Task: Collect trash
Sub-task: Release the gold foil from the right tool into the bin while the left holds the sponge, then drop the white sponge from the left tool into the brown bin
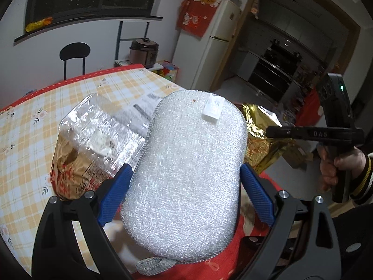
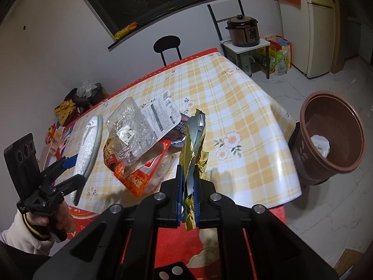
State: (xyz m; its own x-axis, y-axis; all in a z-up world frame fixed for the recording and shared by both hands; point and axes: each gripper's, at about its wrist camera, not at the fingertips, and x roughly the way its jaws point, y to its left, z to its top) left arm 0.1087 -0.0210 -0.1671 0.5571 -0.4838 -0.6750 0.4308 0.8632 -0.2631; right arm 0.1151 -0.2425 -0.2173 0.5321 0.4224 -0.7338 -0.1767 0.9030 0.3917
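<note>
From the left wrist view, the left tongs [image 1: 185,186] stand spread wide, the two blue pads pressed against the flanks of a silvery scouring pad [image 1: 188,175], which they hold clear above the surface [image 1: 35,140]; the pad's long axis runs away from the tongs, along the line of the fingers. Just beyond it on the left sits a clear plastic tray [image 1: 102,128] on top of a brown printed bag [image 1: 72,175], both resting on the checked cloth. The right tongs appear at the far right edge with a gold foil wrapper [image 1: 258,144] in front of them. From the right wrist view, the right tongs [image 2: 188,200] are nearly closed, clamped on the lower end of the gold foil wrapper [image 2: 194,144], which stands upright out of them, twisted along its length. The brown bin [image 2: 331,135] stands on the floor to the right of the surface's corner, mouth tilted towards the camera, with one crumpled white item already inside. Judged from this layout, the right hand is the nearer to the bin and the wrapper need only travel rightward and down; the left tongs [image 2: 70,165] with the scouring pad [image 2: 88,144] lie on the far side, well apart from the bin. The tray and bag remain uncollected on the surface [image 2: 233,107].
</note>
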